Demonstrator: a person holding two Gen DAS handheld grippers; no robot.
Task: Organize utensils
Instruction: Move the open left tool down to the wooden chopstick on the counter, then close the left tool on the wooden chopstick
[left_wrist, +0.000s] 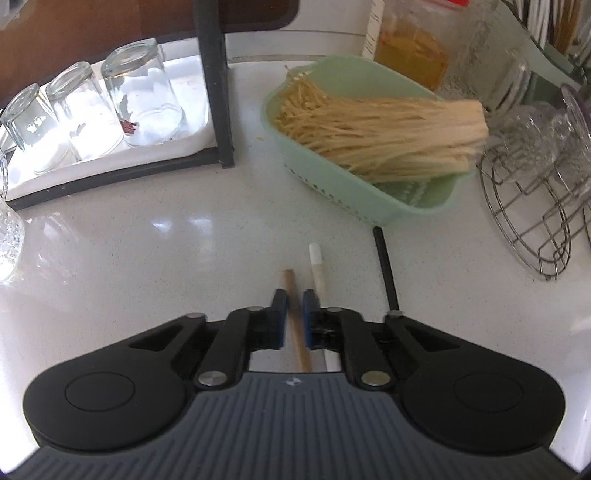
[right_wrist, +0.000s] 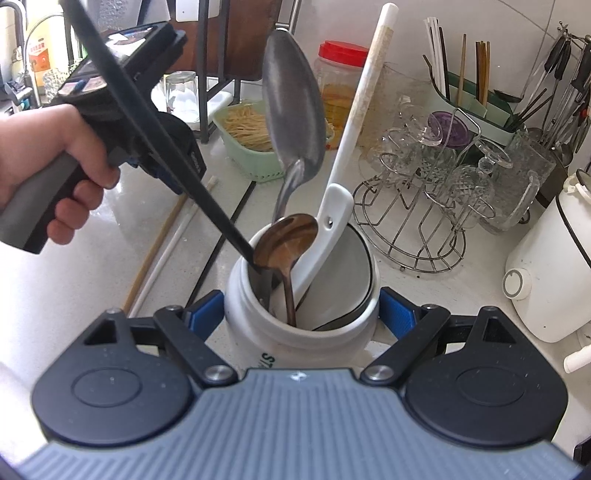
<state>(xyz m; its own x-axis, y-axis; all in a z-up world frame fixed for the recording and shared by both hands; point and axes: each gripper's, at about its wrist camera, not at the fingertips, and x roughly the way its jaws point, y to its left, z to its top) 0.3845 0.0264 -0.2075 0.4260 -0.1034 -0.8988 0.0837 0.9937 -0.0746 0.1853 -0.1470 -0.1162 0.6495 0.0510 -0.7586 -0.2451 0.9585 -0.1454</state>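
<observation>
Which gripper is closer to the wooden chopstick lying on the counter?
Left. The left gripper has the wooden chopstick right between its fingers, while the right gripper is off to the side, around the white utensil jar.

Wooden chopstick (left_wrist: 293, 317) flat on counter; spoons (right_wrist: 291, 122) upright in jar (right_wrist: 306, 332).

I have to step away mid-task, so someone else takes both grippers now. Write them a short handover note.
Left gripper: jaws nearly shut around the wooden chopstick lying on the counter; whether the pads press on it yet cannot be told.
Right gripper: jaws clamped on the white utensil jar, steadying it.
Done: jar already holds a metal spoon, a brown spoon, a white ceramic spoon, a black chopstick and a white chopstick.
Left: lift the wooden chopstick into the jar, then the white chopstick and black chopstick lying beside it.
</observation>
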